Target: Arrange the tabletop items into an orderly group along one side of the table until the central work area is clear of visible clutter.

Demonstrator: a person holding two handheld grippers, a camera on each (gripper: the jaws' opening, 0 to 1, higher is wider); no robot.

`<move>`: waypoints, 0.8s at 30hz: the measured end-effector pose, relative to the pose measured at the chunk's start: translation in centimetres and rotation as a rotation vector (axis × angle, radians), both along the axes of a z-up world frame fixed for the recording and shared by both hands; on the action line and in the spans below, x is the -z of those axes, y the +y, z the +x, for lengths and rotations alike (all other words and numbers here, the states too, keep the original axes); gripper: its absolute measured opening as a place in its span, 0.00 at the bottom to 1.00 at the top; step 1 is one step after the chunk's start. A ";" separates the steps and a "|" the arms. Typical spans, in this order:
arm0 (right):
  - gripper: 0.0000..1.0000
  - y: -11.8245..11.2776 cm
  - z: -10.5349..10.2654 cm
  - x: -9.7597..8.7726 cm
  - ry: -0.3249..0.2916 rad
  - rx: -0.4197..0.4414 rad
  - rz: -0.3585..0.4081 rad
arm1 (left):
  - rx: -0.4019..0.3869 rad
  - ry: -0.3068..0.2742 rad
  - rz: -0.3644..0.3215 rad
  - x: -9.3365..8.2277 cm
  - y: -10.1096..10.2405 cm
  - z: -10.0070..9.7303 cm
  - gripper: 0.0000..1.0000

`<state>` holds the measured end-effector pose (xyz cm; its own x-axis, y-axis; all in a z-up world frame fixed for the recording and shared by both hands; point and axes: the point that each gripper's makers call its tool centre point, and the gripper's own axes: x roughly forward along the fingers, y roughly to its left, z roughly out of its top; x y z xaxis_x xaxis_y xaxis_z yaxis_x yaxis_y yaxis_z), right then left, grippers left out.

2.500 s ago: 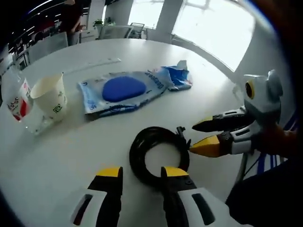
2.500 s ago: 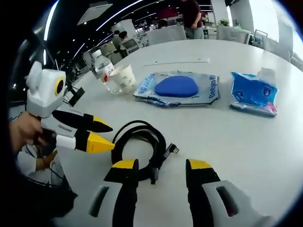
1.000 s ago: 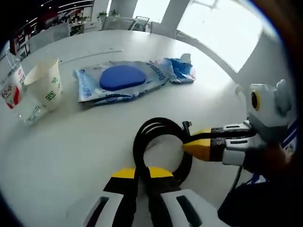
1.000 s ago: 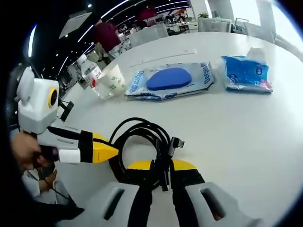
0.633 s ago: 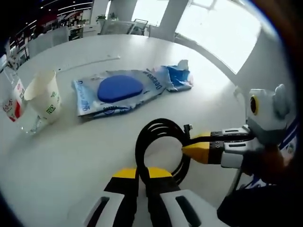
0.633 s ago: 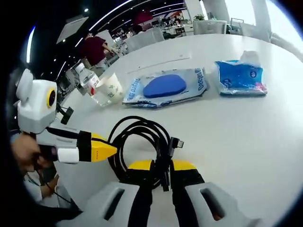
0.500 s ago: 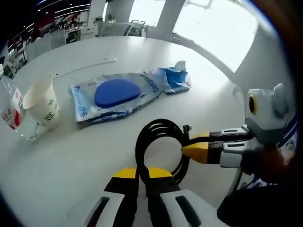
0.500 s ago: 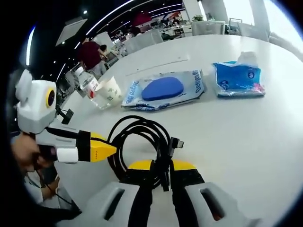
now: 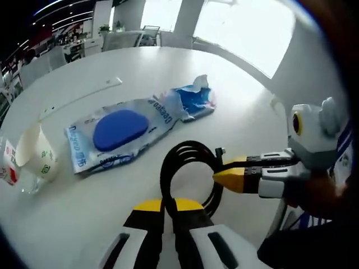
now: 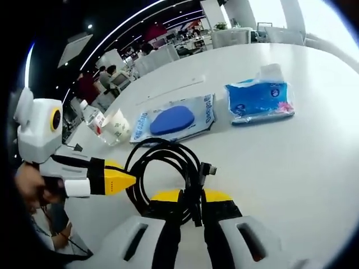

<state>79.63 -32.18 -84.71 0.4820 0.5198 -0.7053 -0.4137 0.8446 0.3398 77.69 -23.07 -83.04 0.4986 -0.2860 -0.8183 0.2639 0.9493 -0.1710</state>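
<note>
A coiled black cable [image 9: 188, 168] hangs between both grippers, above the white round table [image 9: 235, 112]. My left gripper [image 9: 168, 205] is shut on the coil's near side. My right gripper [image 9: 216, 175] comes in from the right and is shut on the coil beside the plug. In the right gripper view the same cable [image 10: 162, 162] is pinched by my right gripper [image 10: 190, 198], with the left gripper [image 10: 132, 180] shut on the coil's left side. A wipes pack [image 9: 115, 130] with a blue oval lid and a blue tissue pack [image 9: 193, 101] lie beyond.
A paper cup [image 9: 36, 156] and a water bottle [image 9: 5, 168] stand at the left. A thin white strip [image 9: 78, 95] lies farther back. In the right gripper view, the cup [image 10: 119, 126] and bottle [image 10: 92, 119] stand left of the wipes pack [image 10: 174, 120]. Chairs and people are beyond the table.
Both grippers were open around the cable 2.5 s ago and have shut on it. Since then both views have shifted with the hands; the packs and cup look smaller and farther.
</note>
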 end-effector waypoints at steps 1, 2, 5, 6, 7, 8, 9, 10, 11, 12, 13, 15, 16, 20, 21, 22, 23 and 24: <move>0.08 -0.3 0.2 0.0 0.002 0.007 0.001 | 0.006 0.001 0.000 0.0 -0.2 0.2 0.03; 0.08 -0.5 0.3 0.0 0.001 0.012 0.001 | 0.007 0.002 -0.004 0.0 -0.3 0.4 0.03; 0.08 -1.2 0.6 -0.2 -0.004 0.033 -0.002 | 0.022 0.005 -0.009 0.1 -1.1 1.1 0.03; 0.08 -1.4 0.8 -0.2 -0.005 0.040 -0.002 | 0.025 0.004 -0.010 0.1 -1.3 1.3 0.03; 0.08 -1.6 0.9 -0.2 -0.006 0.047 -0.003 | 0.026 0.004 -0.014 0.1 -1.5 1.5 0.03; 0.08 -2.0 1.1 -0.2 -0.008 0.055 -0.004 | 0.029 0.004 -0.015 0.1 -1.7 1.6 0.03; 0.08 -2.2 1.3 -0.2 -0.009 0.061 -0.004 | 0.033 0.004 -0.018 0.1 -1.9 1.9 0.03; 0.08 -2.4 1.4 -0.2 -0.010 0.066 -0.007 | 0.039 0.006 -0.021 0.2 -2.2 2.0 0.03; 0.08 -2.6 1.5 -0.2 -0.010 0.070 -0.007 | 0.041 0.005 -0.022 0.2 -2.4 2.2 0.03; 0.08 -2.7 1.7 -0.3 -0.010 0.074 -0.008 | 0.043 0.007 -0.023 0.2 -2.5 2.4 0.03; 0.08 -2.9 2.0 -0.3 -0.012 0.075 -0.012 | 0.046 0.008 -0.026 0.3 -2.8 2.5 0.03; 0.08 -3.2 2.4 -0.4 -0.019 0.076 -0.021 | 0.051 0.008 -0.031 0.3 -3.1 2.8 0.03; 0.08 -3.3 2.5 -0.5 -0.020 0.075 -0.023 | 0.051 0.008 -0.031 0.3 -3.2 2.8 0.03; 0.08 -4.2 3.6 -0.5 -0.024 0.060 -0.043 | 0.046 0.008 -0.046 0.3 -4.1 3.8 0.03; 0.08 -4.4 4.0 -0.4 -0.024 0.058 -0.045 | 0.046 0.009 -0.047 0.3 -4.2 3.9 0.03; 0.08 -4.6 4.2 -0.3 -0.020 0.054 -0.049 | 0.043 0.016 -0.051 0.5 -4.4 4.1 0.03; 0.08 -4.6 4.0 -0.2 -0.015 0.050 -0.052 | 0.042 0.019 -0.052 0.6 -4.5 4.1 0.03; 0.08 -4.8 4.1 0.0 -0.014 0.045 -0.056 | 0.037 0.025 -0.056 0.8 -4.6 4.2 0.03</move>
<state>83.69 -36.94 -84.66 0.5136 0.4571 -0.7261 -0.3792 0.8801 0.2858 81.90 -27.72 -83.84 0.4669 -0.3494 -0.8123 0.2933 0.9278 -0.2305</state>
